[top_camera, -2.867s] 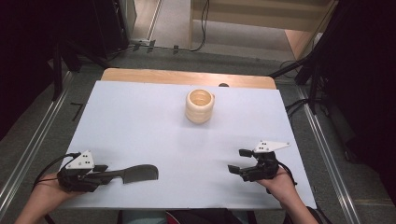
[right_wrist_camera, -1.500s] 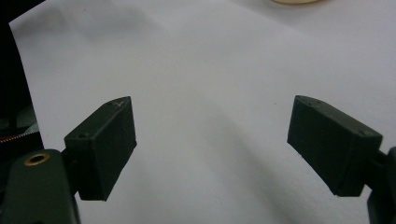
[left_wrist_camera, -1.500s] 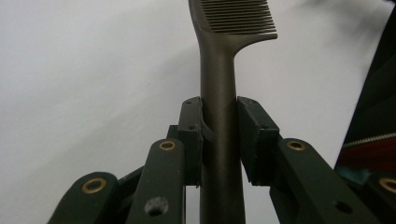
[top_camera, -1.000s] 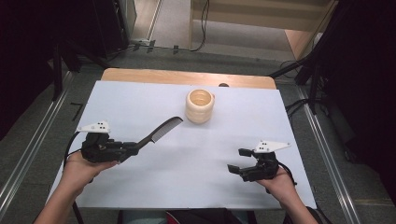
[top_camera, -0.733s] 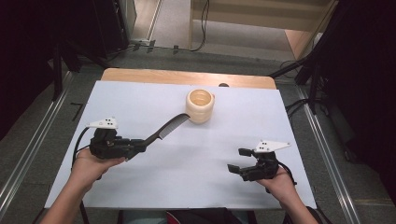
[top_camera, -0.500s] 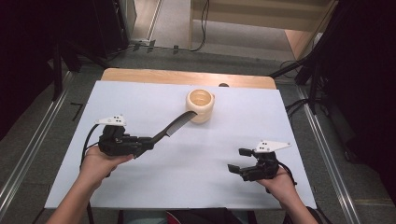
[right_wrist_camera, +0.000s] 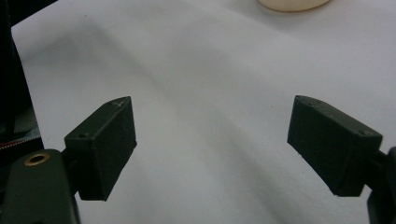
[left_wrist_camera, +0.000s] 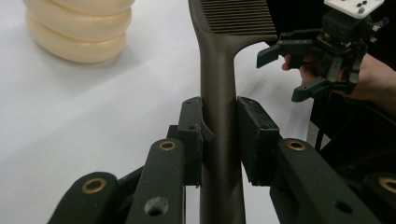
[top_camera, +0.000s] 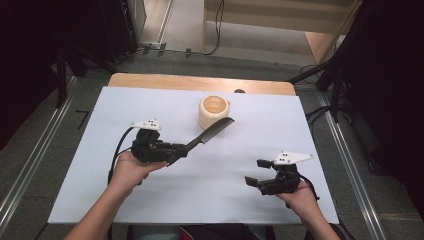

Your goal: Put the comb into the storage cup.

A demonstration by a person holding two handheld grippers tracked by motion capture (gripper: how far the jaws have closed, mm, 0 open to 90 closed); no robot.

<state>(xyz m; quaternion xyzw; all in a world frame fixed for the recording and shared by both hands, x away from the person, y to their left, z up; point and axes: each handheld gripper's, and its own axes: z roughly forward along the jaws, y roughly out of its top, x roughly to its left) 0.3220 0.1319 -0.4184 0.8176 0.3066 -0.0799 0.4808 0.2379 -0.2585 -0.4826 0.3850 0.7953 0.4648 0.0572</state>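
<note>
One comb (top_camera: 212, 132), one cup (top_camera: 214, 111), two tongs, left (top_camera: 181, 149) clamping comb

The comb (top_camera: 210, 133) is dark, matte brown-black, with a long flat handle that widens into a block of fine, close-set teeth (left_wrist_camera: 239, 16) at its far end. It is clamped by its handle and held off the table, slanting upward toward the cup (top_camera: 214, 110). The cup is the landmark: a cream-coloured, ribbed, round holder standing upright with its mouth open. The comb's toothed end hangs just in front of the cup's near side, close by its rim.
</note>
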